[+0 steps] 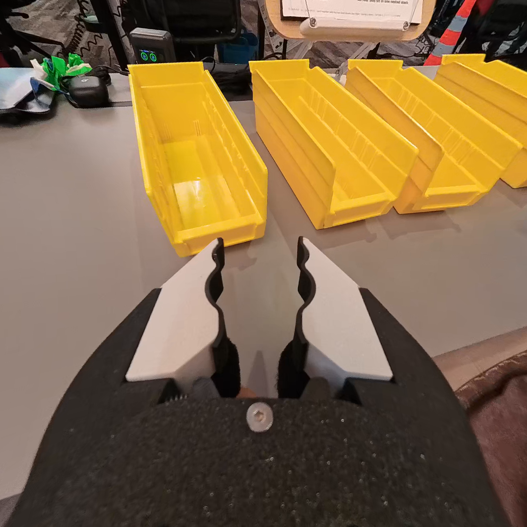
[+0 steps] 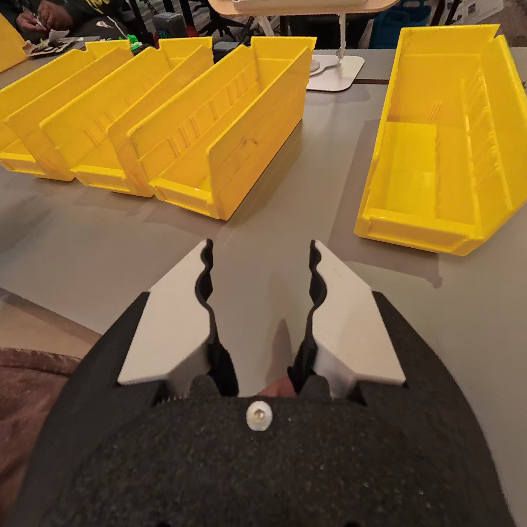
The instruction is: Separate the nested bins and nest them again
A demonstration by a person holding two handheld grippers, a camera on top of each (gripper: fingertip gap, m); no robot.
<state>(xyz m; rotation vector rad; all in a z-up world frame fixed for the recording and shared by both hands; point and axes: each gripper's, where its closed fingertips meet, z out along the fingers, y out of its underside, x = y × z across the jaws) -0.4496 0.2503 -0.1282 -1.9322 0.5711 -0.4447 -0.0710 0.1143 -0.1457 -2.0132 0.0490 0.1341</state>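
Several yellow plastic bins stand open side up in a row on the grey table (image 1: 71, 199). In the left wrist view my left gripper (image 1: 260, 245) is open and empty, just short of the front lip of the leftmost bin (image 1: 196, 159). Three more bins (image 1: 328, 148) (image 1: 427, 148) (image 1: 490, 114) sit close together to its right. In the right wrist view my right gripper (image 2: 261, 246) is open and empty above bare table (image 2: 271, 228). It points at the gap between a tight group of three bins (image 2: 228, 128) on the left and a lone bin (image 2: 439, 148) on the right.
A white stand base (image 2: 333, 71) sits behind the gap, carrying a wooden board with a sheet (image 1: 348, 17). Green tape scraps (image 1: 65, 65), a black case (image 1: 88, 88) and a cloth lie at the back left. A person's hands (image 2: 42, 17) work at the far side.
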